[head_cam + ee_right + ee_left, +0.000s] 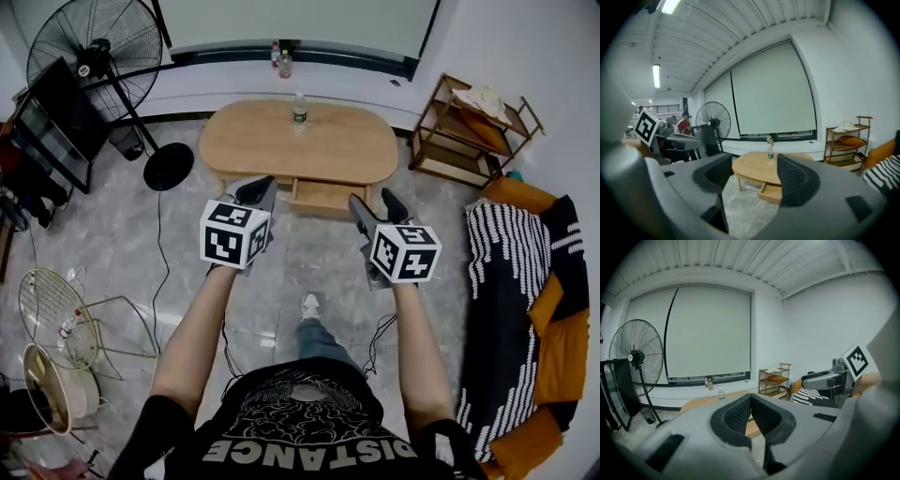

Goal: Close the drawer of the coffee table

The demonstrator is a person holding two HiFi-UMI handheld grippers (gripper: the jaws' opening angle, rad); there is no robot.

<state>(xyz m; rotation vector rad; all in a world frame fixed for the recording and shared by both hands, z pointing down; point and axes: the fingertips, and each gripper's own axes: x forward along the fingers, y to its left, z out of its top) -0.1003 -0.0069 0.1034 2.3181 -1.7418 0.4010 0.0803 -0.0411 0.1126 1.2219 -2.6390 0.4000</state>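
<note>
The oval wooden coffee table [328,150] stands ahead of me, and its drawer [323,197] is pulled out on the near side. A water bottle [299,110] stands on the tabletop. I hold both grippers in the air short of the table, touching nothing. My left gripper [261,185] is shut, its pad tips meeting [751,395] with nothing between them. My right gripper [375,202] is open and empty. In the right gripper view the open drawer [771,191] shows between its jaws, well beyond them.
A large standing fan [94,47] is at the back left, with a wire fan guard [52,314] on the floor at left. A wooden shelf [473,131] and a sofa with a striped blanket [511,281] fill the right side. Two bottles [281,61] stand on the window sill.
</note>
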